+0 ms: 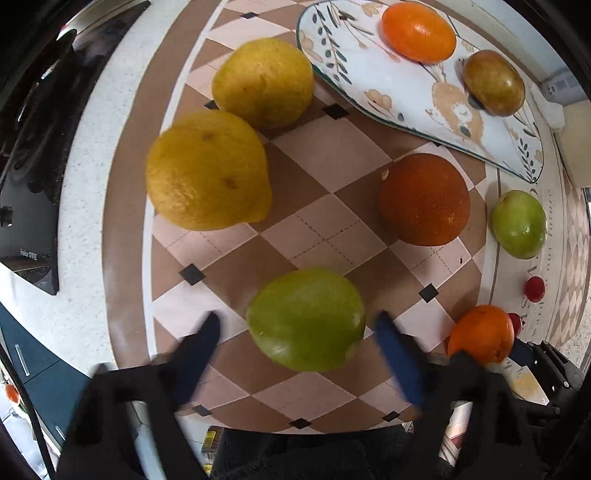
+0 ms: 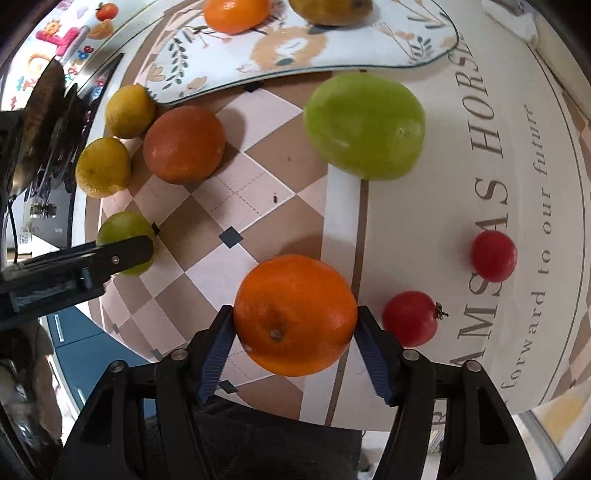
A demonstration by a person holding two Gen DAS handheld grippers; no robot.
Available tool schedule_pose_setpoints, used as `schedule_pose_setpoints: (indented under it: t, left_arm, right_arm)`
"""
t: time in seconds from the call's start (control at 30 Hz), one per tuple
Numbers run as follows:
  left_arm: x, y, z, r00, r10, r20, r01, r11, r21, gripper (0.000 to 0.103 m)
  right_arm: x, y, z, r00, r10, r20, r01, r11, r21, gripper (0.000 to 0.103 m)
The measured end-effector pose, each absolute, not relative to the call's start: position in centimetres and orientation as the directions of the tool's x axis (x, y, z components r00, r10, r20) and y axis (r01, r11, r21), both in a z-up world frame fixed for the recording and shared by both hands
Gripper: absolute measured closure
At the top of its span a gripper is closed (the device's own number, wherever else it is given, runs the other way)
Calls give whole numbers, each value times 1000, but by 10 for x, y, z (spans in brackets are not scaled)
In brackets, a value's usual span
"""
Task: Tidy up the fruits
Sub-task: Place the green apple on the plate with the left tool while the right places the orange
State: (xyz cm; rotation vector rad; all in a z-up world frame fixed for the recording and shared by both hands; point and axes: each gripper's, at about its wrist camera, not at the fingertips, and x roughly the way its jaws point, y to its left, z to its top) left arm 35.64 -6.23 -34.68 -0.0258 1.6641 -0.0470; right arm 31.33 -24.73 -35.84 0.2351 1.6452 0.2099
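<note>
Only two fruits sit on the plate (image 1: 369, 74) so far, at the upper right of the left view: a small orange (image 1: 418, 31) and a brownish-green fruit (image 1: 494, 82). By my count the sorting is barely begun.

My right hand-held gripper (image 2: 295, 325) has its blue fingers (image 2: 216, 354) pressed against both sides of an orange (image 2: 295, 314) at the bottom centre of the right view, so I take that one to be next. My left hand-held gripper (image 1: 297, 332) is spread wide around a green fruit (image 1: 306, 319) at the bottom centre of the left view, the fingers not yet touching it as far as the blur lets me tell.

Left on the checked mat (image 1: 314, 236) are two lemons (image 1: 207, 170) at the upper left, a dark orange (image 1: 424, 199) right of centre, and another green fruit (image 2: 364, 125) near the plate's edge. Two small red fruits (image 2: 493, 254) lie at the right of the right view, on the lettering. I judge most of the work is ahead.
</note>
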Motion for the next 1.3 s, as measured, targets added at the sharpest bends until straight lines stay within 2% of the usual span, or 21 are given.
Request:
schedule_pose_setpoints:
  t: [0.03,0.27,0.3,0.43,0.53,0.67,0.87,1.1,1.3]
  left_arm:
    - [356,-63,-348,-95,-61,-994,9,998,-62,44]
    - [348,-82,-346,-37,-8,-999,66,998,-10,44]
    - [345,-84,-345,-37,-6,-999,72,997,-9,44]
    - [342,-93,-341,-45,-27,-999,71,997,-30,44]
    - [344,-103,-325,-28,-48,-998,75,996,-49,44]
    - [356,-110,-288,41,-98,-994,81,992,-95,44]
    - [424,-101,-249,117,-129,-985,80,990,-120,44]
    - [515,-71,-291,15,-89,-996,29,996,-89,44]
    - [543,-84,-322,-67,-88,-994,30,995,-90,44]
  right_arm:
    - [314,-250,-358,-86,276,-957,35,961,274,31]
    - [320,-255,-359,-90,274,-957,25,962,273,34]
    - [319,-252,-359,-87,278,-957,18,961,277,37]
    - [318,-250,-359,-95,287,-953,15,958,287,37]
    - [324,-257,-348,-107,332,-937,33,943,330,38]
    - [348,-265,-312,-27,366,-930,31,930,365,38]
    - [414,-276,-285,80,356,-931,32,932,360,38]
    - [476,-264,-306,72,339,-938,40,939,342,38]
    - [498,-222,-335,29,333,-942,24,942,334,38]
